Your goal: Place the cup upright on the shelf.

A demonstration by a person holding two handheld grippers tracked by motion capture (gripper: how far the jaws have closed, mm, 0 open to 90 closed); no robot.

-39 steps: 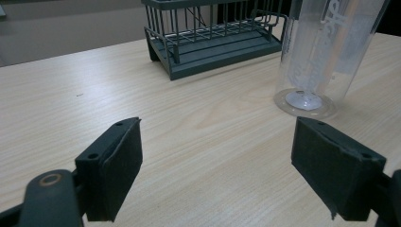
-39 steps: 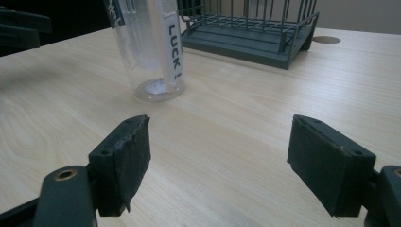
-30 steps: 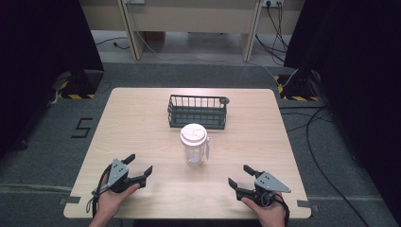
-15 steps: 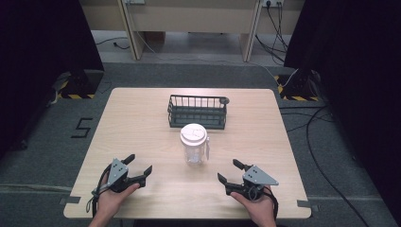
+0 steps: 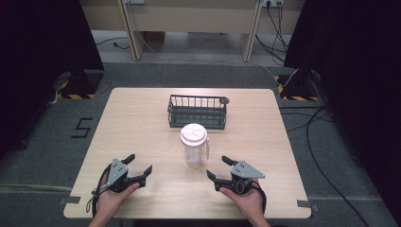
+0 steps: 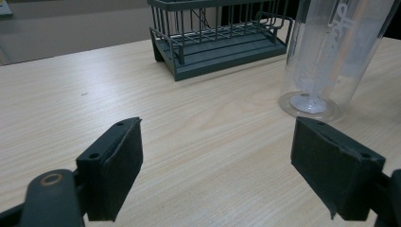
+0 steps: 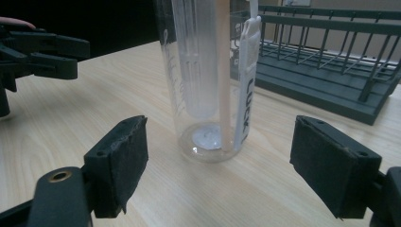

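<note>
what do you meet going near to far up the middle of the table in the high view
right gripper → clear bottle with a white lid → dark wire basket → far edge of the table

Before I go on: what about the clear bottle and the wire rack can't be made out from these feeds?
- Clear bottle: its lid is cut off by the top edge in both gripper views.
- Print on the bottle: cropped in the left gripper view, too small in the high view.
- Wire rack: its floor is too small to check in the high view, and the bottle blocks part of it in the right gripper view.
</note>
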